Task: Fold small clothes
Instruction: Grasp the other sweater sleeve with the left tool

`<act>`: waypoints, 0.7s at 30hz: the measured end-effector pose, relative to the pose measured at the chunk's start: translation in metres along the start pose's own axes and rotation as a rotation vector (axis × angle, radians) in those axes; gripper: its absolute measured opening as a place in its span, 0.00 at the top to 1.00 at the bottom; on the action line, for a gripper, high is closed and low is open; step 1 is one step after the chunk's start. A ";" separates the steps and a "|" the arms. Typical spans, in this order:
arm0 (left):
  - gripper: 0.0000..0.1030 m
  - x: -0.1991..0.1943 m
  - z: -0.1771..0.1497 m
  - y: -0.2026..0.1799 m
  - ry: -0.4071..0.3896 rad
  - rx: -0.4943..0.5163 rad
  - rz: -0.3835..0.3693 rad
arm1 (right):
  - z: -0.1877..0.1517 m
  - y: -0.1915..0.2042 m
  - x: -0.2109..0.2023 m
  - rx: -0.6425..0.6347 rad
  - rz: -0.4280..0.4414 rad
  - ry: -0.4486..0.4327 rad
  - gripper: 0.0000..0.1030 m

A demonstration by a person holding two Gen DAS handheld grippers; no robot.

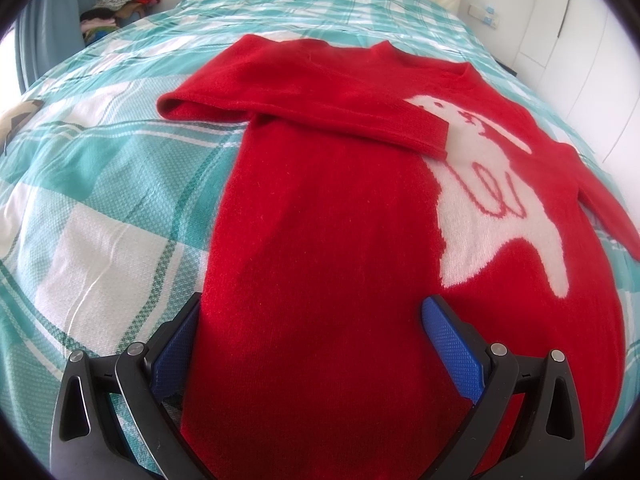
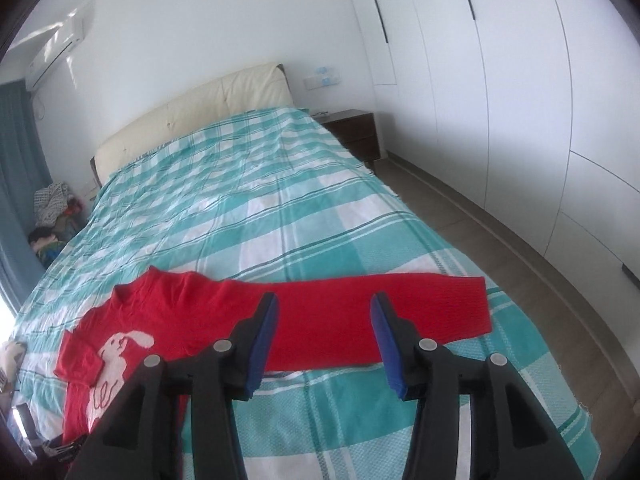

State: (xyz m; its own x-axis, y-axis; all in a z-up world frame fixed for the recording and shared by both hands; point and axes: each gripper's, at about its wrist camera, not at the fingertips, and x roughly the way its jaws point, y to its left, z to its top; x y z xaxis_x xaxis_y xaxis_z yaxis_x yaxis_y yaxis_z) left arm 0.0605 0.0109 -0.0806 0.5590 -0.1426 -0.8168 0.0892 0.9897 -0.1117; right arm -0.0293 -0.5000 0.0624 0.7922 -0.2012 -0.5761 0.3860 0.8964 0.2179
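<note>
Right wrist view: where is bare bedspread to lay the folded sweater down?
Free: the checked bedspread between the red sweater and the headboard, and the strip in front of the outstretched sleeve. Crowded: the near left, under the sweater's body.

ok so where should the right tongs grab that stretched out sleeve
At the cuff end of the outstretched sleeve, coming from above. It lies flat and straight on the bedspread, so the open right tongs can pinch the edge and carry it across the sweater.

a bed (image 2: 280, 208) under a teal-and-white plaid cover carries a red sweater (image 1: 320, 220) (one sleeve folded across).
</note>
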 end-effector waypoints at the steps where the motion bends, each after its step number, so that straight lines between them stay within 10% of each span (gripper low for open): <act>1: 0.00 0.000 -0.001 0.000 0.003 0.001 0.002 | -0.003 0.001 -0.001 -0.007 0.007 0.006 0.54; 14: 0.02 -0.024 0.031 0.016 0.228 -0.042 -0.105 | -0.008 -0.002 -0.001 0.013 0.042 0.025 0.49; 19: 0.00 -0.084 0.094 -0.018 -0.046 0.272 -0.025 | -0.008 0.004 0.003 -0.003 0.052 0.039 0.49; 21: 0.00 -0.076 0.112 -0.041 -0.039 0.449 -0.019 | -0.009 0.006 0.006 -0.011 0.055 0.047 0.49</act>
State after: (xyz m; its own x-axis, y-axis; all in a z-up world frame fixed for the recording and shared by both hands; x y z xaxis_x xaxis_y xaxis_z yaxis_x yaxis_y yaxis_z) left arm 0.1062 -0.0202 0.0495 0.5837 -0.1695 -0.7941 0.4437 0.8856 0.1371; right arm -0.0270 -0.4921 0.0531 0.7887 -0.1331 -0.6002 0.3374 0.9098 0.2417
